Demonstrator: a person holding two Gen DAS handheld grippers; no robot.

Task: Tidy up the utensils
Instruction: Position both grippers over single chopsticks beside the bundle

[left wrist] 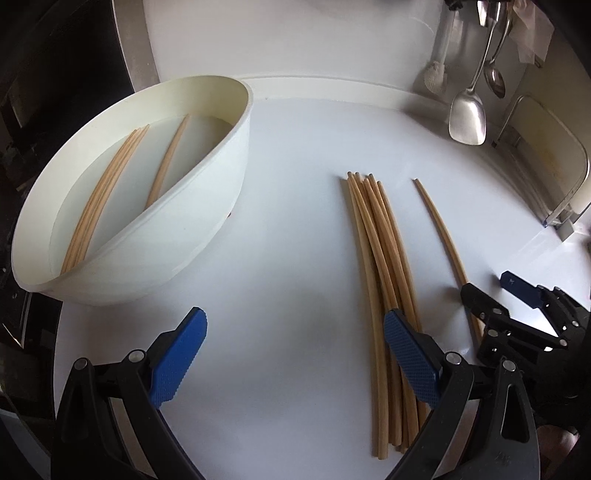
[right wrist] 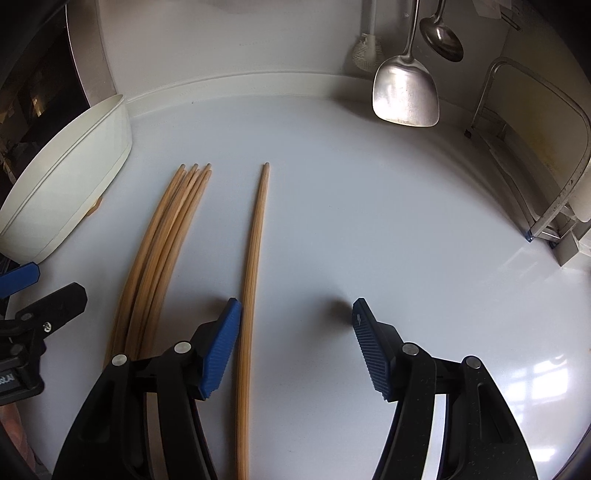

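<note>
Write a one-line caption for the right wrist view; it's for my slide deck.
Open right claw straddles a single chopstick lying beside the bundle of chopsticks on the white counter.

Chopsticks in bundle: about 7
Lone chopstick: 1
Chopsticks in bowl: about 5
Bowl: 1
Hanging spatula: 1
Hanging ladle: 1

The left tool hangs low over the table with its blue pads wide apart and nothing between them. The right tool hangs low over the same table, just to the right of the left tool, its jaws also spread wide. Both point the same way, toward the table's back edge.
</note>
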